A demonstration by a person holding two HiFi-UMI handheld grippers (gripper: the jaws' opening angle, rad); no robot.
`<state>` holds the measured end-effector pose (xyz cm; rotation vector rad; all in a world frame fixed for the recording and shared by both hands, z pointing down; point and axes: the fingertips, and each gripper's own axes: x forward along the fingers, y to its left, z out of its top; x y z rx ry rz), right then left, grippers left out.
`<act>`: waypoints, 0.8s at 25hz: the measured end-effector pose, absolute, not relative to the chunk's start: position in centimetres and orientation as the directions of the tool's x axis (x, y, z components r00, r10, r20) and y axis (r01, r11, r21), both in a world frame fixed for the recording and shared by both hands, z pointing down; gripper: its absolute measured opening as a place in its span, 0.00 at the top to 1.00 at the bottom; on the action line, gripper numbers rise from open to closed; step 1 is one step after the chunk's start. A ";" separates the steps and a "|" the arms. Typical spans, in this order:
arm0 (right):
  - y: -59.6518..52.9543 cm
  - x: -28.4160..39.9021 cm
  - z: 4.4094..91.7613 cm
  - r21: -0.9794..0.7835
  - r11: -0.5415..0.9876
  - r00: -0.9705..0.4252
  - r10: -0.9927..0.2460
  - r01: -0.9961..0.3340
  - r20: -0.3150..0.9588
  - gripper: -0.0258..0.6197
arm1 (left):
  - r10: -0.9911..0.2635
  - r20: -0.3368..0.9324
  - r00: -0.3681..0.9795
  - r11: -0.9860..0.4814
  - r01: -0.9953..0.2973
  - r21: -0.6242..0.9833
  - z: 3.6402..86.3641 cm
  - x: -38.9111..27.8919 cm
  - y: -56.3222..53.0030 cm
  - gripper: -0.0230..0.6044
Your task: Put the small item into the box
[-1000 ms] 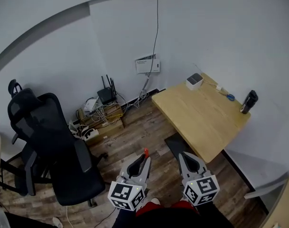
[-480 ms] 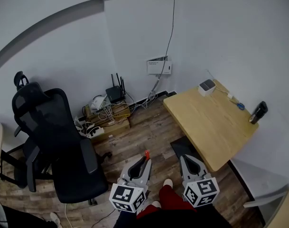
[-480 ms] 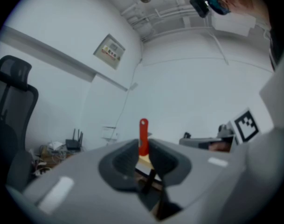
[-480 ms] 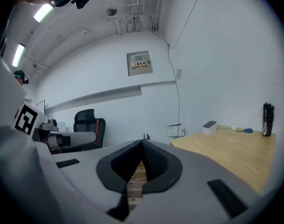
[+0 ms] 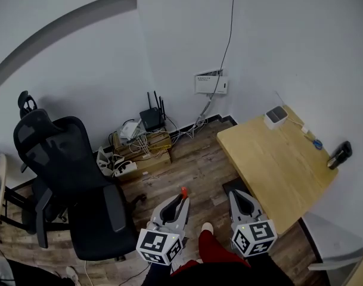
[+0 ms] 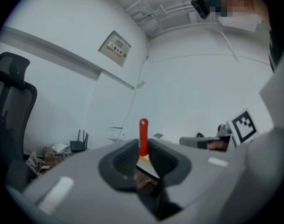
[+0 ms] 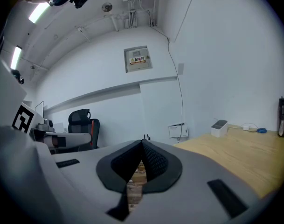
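While the left gripper [image 5: 182,201] clamps the small red item [image 5: 183,192] at lower centre, likely for safe carrying, the right gripper [image 5: 235,195] sits closed and empty. Both hover low over the wooden floor [image 5: 196,168].

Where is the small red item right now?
The red item is clamped in the left gripper, tip poking past the jaws; head view, low centre, left of the right gripper.

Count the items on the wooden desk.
4: white device at the far corner, small white plug and blue item along the wall edge, black bottle at the right end. Tinier ones may escape notice.
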<state>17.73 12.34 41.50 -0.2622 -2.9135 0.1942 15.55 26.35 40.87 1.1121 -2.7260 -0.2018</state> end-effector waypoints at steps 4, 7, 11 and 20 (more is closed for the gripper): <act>11.0 13.4 42.0 -0.170 0.972 -0.960 0.198 0.165 0.200 0.95 | -0.693 0.139 -0.708 0.720 -0.666 0.197 41.2 11.1 25.1 0.86; 9.6 10.1 42.2 -0.181 0.970 -0.959 0.197 0.160 0.206 0.95 | -0.688 0.145 -0.711 0.724 -0.662 0.194 41.2 8.0 23.8 0.86; 8.2 6.0 42.2 -0.184 0.968 -0.956 0.207 0.170 0.206 0.95 | -0.682 0.151 -0.716 0.731 -0.657 0.186 41.1 3.8 22.4 0.86; 5.5 -0.5 42.1 -0.177 0.971 -0.960 0.197 0.163 0.199 0.95 | -0.684 0.159 -0.712 0.729 -0.662 0.175 41.3 -3.2 19.7 0.86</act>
